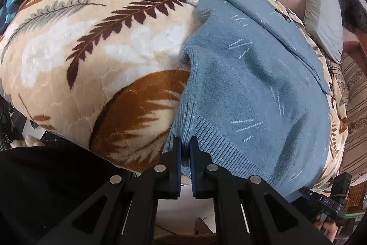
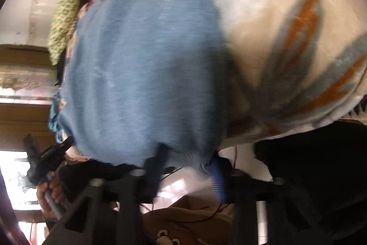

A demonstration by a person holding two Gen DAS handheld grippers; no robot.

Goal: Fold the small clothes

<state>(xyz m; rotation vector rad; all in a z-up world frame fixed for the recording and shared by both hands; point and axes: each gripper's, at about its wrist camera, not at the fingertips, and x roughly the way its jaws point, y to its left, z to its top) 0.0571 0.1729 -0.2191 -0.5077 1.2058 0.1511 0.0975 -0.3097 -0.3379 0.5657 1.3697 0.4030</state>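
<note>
Blue knit sweater (image 1: 247, 84) lies spread on a leaf-print fleece blanket (image 1: 96, 43), ribbed hem (image 1: 220, 153) at the near bed edge. Left gripper (image 1: 185, 144) pinches the hem's left corner, jaws nearly shut with cloth between. Right gripper (image 2: 183, 160) sits at the hem's other end, view motion-blurred; jaws look parted around bunched hem, so grip state: cannot tell. Grey pillow (image 1: 321, 22) at far side. Step, judged: grabbing both hem corners for the first fold. Next move likely needs both corners lifted together and carried toward the collar, hem kept taut and level.
</note>
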